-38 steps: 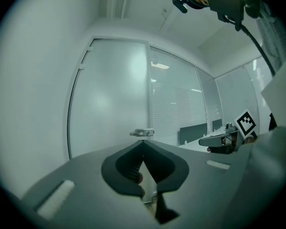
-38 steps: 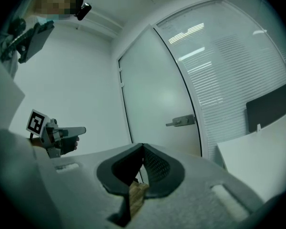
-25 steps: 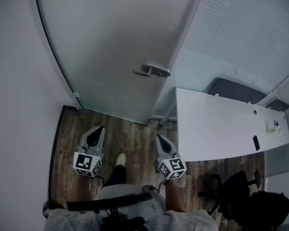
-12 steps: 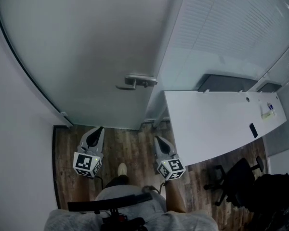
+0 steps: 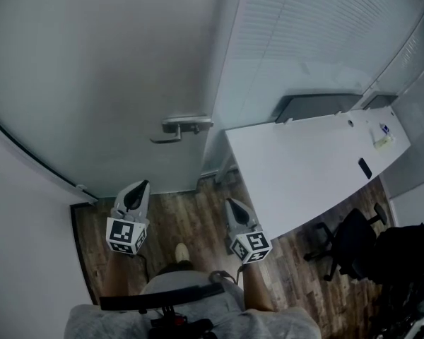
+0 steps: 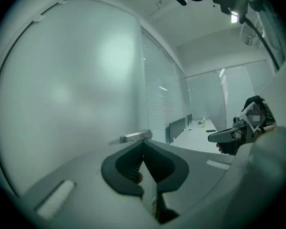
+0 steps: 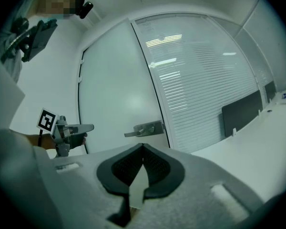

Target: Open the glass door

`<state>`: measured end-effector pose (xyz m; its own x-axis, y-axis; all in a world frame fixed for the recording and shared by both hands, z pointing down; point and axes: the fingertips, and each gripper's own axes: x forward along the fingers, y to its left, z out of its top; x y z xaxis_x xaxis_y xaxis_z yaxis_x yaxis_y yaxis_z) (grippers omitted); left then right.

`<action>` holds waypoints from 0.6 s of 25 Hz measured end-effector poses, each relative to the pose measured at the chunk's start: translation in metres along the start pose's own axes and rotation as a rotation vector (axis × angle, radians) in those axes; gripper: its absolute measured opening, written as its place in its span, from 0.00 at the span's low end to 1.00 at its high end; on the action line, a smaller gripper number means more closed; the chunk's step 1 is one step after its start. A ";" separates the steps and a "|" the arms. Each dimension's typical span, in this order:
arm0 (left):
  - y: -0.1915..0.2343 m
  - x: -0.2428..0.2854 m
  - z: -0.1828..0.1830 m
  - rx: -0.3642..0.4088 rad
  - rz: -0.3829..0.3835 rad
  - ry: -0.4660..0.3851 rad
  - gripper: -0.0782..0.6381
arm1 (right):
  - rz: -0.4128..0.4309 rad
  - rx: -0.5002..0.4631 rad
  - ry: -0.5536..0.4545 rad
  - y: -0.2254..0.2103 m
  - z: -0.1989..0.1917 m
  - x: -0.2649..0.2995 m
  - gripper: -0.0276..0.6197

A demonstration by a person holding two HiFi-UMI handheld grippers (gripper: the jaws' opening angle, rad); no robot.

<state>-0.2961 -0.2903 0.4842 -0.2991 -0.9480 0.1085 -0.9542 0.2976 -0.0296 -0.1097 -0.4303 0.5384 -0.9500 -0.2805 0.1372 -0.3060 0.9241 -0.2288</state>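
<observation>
Straight ahead of me, the frosted glass door is standing shut, its metal lever handle sitting at the door's right edge, beside a partition with blinds. I'm holding the left gripper low in front of the door, below and left of the handle and well apart from it, its jaws pressing together on nothing. I'm holding the right gripper below and right of the handle, near the white desk, its jaws likewise closed and empty. Both are hovering over the wood floor. A black office chair is sitting beyond the desk at far right.
</observation>
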 end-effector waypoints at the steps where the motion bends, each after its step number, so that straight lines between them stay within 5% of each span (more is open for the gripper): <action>1: 0.002 0.006 -0.001 0.004 -0.012 0.002 0.12 | -0.014 0.003 -0.002 -0.002 0.000 0.000 0.05; 8: 0.008 0.048 -0.012 0.069 -0.100 0.038 0.12 | -0.085 0.020 -0.003 -0.012 -0.007 -0.001 0.05; 15: 0.025 0.086 -0.015 0.274 -0.150 0.076 0.15 | -0.138 0.026 -0.020 -0.019 -0.004 -0.007 0.05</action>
<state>-0.3455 -0.3628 0.5079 -0.1634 -0.9650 0.2052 -0.9563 0.1038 -0.2735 -0.0973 -0.4450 0.5454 -0.8998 -0.4097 0.1503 -0.4350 0.8695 -0.2341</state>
